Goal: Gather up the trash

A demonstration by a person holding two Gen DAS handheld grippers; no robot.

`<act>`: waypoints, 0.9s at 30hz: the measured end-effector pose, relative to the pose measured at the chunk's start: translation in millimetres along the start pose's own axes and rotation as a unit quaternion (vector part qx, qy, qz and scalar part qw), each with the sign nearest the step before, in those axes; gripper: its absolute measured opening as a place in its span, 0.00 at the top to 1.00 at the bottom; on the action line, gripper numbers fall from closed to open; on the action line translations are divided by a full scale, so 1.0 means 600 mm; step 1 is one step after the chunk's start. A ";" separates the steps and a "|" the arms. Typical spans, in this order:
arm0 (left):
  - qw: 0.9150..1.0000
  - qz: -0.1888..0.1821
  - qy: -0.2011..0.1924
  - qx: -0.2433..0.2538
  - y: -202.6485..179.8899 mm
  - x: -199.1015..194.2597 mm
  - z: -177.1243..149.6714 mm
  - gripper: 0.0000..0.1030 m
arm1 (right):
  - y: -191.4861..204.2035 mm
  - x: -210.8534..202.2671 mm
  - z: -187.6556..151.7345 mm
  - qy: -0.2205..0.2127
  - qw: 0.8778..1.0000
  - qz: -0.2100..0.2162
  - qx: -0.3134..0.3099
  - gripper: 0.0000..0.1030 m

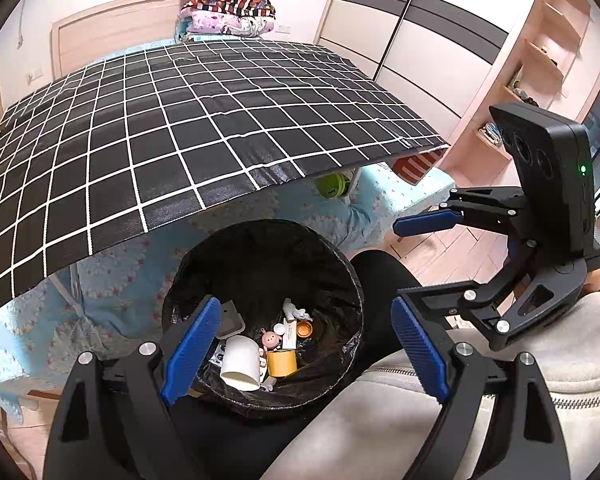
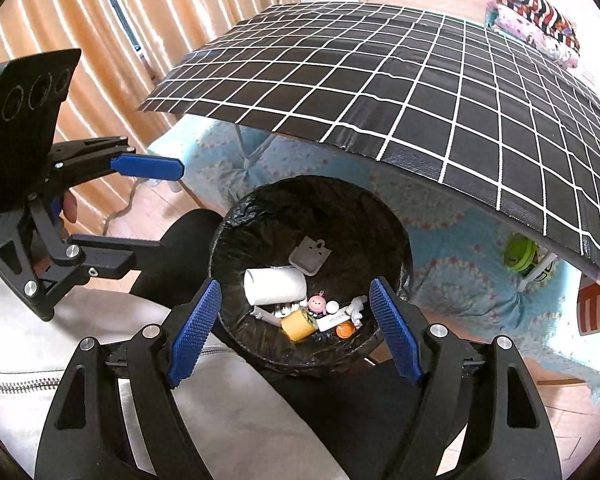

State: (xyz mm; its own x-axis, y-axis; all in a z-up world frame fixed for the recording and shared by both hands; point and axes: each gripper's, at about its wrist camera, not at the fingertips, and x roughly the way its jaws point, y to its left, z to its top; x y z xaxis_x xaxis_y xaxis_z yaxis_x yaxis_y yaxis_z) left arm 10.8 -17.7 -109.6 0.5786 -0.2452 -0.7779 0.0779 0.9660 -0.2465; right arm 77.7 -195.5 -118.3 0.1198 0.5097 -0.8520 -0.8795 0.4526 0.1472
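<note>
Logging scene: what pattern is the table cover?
Black with white grid lines, table cover; clearest in left wrist view.

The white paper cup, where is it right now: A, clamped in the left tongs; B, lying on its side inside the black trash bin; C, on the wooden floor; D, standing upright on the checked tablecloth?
B: the white paper cup lies tipped over among other trash inside the black-lined trash bin.
</note>
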 end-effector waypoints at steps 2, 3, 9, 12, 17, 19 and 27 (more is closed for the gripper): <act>1.000 -0.002 -0.002 0.000 -0.002 -0.003 0.000 0.18 | 0.003 -0.003 -0.002 0.000 1.000 0.005 -0.001 0.26; 1.000 -0.001 -0.003 -0.001 -0.003 -0.005 0.000 0.18 | 0.005 -0.003 -0.003 0.000 1.000 0.007 -0.002 0.26; 1.000 0.001 -0.003 0.003 -0.007 -0.008 0.001 0.18 | 0.006 -0.007 -0.002 -0.004 1.000 0.012 0.001 0.26; 1.000 0.001 -0.003 0.002 -0.006 -0.009 0.001 0.18 | 0.008 -0.006 -0.001 -0.004 1.000 0.011 -0.001 0.26; 1.000 -0.003 0.005 -0.009 0.001 0.001 -0.003 0.18 | 0.012 -0.005 -0.001 -0.002 1.000 0.012 -0.004 0.26; 1.000 -0.007 0.006 -0.011 0.001 0.002 -0.004 0.18 | 0.013 -0.006 -0.001 -0.002 1.000 0.013 -0.004 0.26; 1.000 -0.005 0.009 -0.013 0.001 0.004 -0.005 0.18 | 0.012 -0.007 -0.001 -0.002 1.000 0.015 -0.005 0.26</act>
State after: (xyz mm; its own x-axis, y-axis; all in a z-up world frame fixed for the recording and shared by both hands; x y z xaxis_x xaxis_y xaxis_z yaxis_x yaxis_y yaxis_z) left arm 9.9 -17.8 -113.3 0.5641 -0.2558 -0.7851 0.0622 0.9613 -0.2685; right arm 70.1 -195.0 -113.9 0.0959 0.5258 -0.8452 -0.8870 0.4304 0.1672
